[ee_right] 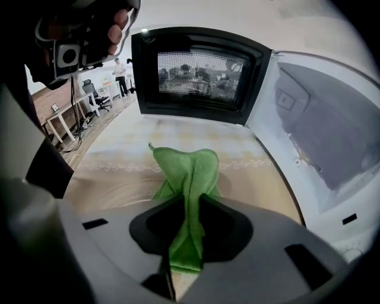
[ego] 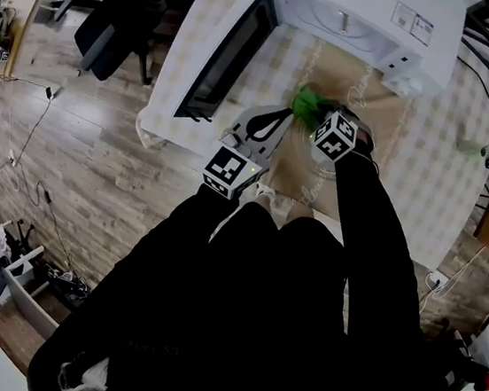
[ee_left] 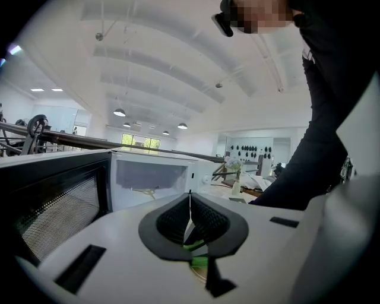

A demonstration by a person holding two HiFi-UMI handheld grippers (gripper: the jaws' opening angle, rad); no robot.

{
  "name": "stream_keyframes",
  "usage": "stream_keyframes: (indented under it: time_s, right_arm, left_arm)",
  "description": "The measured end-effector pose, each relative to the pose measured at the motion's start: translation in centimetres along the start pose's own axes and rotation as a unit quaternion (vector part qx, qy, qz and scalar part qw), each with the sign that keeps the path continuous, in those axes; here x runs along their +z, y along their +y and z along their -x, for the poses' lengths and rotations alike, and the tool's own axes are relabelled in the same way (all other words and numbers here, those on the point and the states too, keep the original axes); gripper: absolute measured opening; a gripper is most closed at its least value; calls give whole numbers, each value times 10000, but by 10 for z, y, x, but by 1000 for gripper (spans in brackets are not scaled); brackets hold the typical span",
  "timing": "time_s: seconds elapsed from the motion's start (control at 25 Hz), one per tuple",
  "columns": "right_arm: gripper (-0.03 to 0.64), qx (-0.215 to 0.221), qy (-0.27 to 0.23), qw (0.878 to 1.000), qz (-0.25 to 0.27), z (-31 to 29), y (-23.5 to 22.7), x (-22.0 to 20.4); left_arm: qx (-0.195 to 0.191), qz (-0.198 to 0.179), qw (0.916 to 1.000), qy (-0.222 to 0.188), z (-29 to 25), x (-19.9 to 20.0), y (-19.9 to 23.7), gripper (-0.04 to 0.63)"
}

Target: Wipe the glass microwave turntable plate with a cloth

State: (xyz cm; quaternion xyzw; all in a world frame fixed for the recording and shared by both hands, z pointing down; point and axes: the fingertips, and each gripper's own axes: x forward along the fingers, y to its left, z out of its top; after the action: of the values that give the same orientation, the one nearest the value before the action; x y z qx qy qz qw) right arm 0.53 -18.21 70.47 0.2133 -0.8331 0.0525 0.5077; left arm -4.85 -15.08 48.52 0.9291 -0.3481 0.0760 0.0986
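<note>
Cloth (ee_right: 190, 169) green, bunched, between right gripper (ee_right: 190, 208) jaws.

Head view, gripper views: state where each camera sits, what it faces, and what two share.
Head view: on the head, steeply down onto the table; sleeves, left tool, right tool show.
Left gripper view: on the left tool, facing the open microwave; sleeve at right.
Right gripper view: on the right tool, facing green cloth, microwave door; hand top-left.
All share the microwave.
</note>
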Motion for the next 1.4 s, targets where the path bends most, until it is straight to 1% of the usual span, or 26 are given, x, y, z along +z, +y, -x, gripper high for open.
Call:
stream_keyframes:
  time_s: [0.4, 0.84, 1.08, 1.4]
  right_arm:
    - [92, -99, 175, 9996, -184, 20, -5, -41]
    - [92, -178, 415, 9987, -255, 42, -14, -89]
    - [92, -244, 562, 9978, -253, 55, -18, -113]
    - [92, -331, 849, 9951, -395, 76, -23, -155]
  left_arm:
    - [-328, -49, 9994, 17, -23, 1, -21, 21]
    - [-649, -109, 9978, 64, -42, 3, -45, 21]
    - [-755, -132, 9970, 92, -49, 3, -53, 21]
    - [-882, -175, 9959, 50, -60, 11, -64, 21]
